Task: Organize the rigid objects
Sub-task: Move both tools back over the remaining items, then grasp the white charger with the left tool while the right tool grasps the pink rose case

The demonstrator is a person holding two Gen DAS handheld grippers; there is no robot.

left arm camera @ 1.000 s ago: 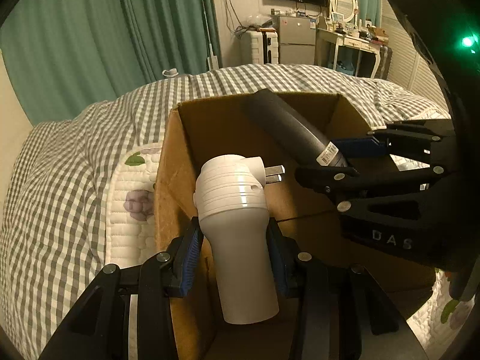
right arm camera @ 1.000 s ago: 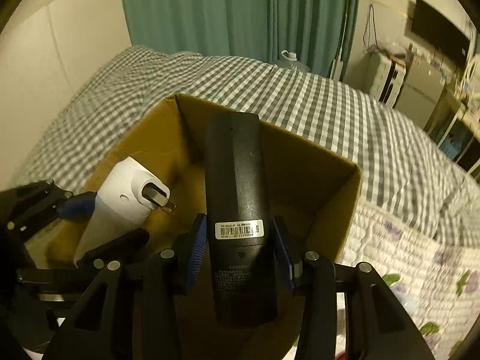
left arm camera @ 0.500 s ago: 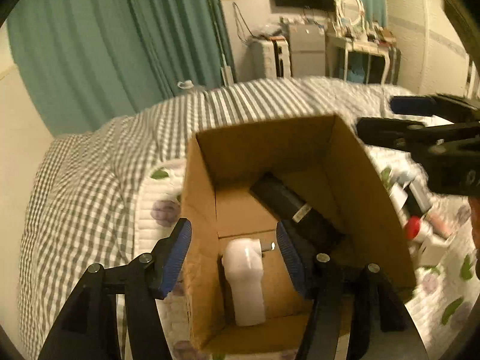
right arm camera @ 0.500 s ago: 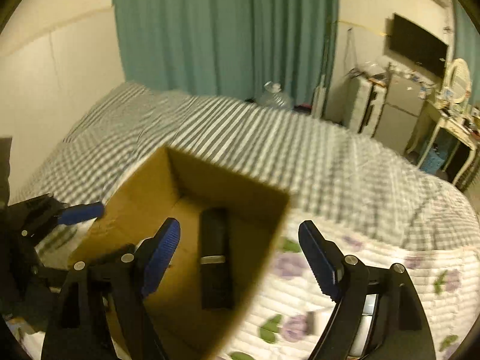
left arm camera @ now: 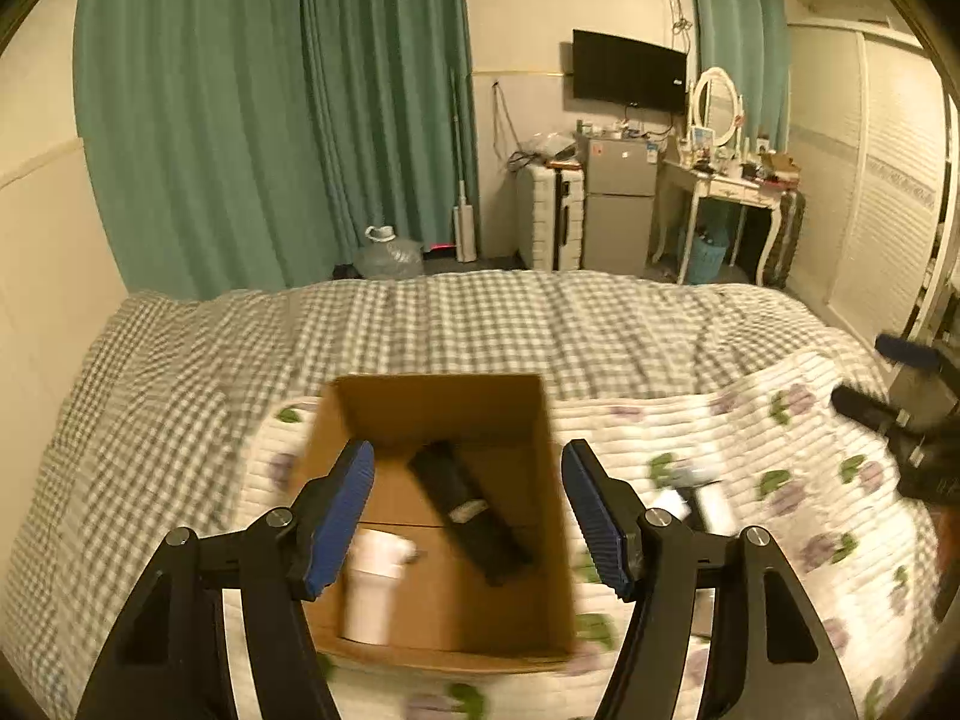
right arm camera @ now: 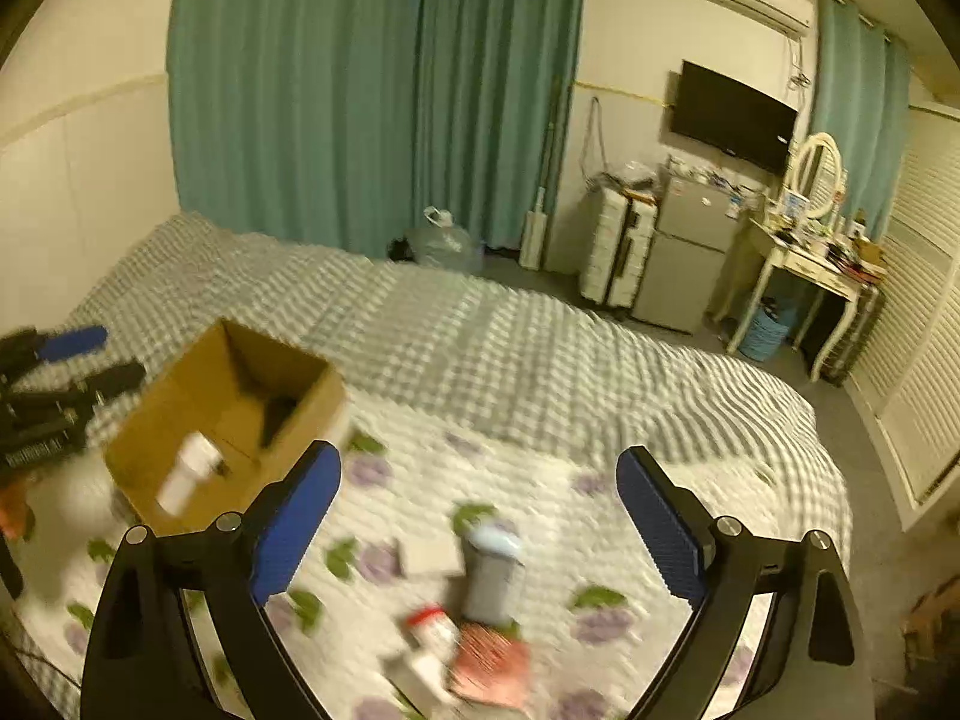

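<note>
An open cardboard box (left arm camera: 543,540) sits on the bed; it also shows in the right wrist view (right arm camera: 144,450). Inside lie a white plug-like object (left arm camera: 372,588) and a long black object (left arm camera: 468,510). My left gripper (left arm camera: 468,516) is open and empty, raised above the box. My right gripper (right arm camera: 480,528) is open and empty, above a blurred pile of small items (right arm camera: 474,618) on the quilt. A grey container (right arm camera: 492,576) with a blue top stands in that pile.
The floral quilt (right arm camera: 540,516) lies over a checked bedspread (left arm camera: 480,324). More small items (left arm camera: 690,498) lie right of the box. Beyond the bed stand a water jug (left arm camera: 387,255), a fridge (left arm camera: 618,210) and a dressing table (left arm camera: 726,192).
Both grippers opened and dropped the white object and the black object into the box, then pulled back and up. The right gripper swung right, over the pile.
</note>
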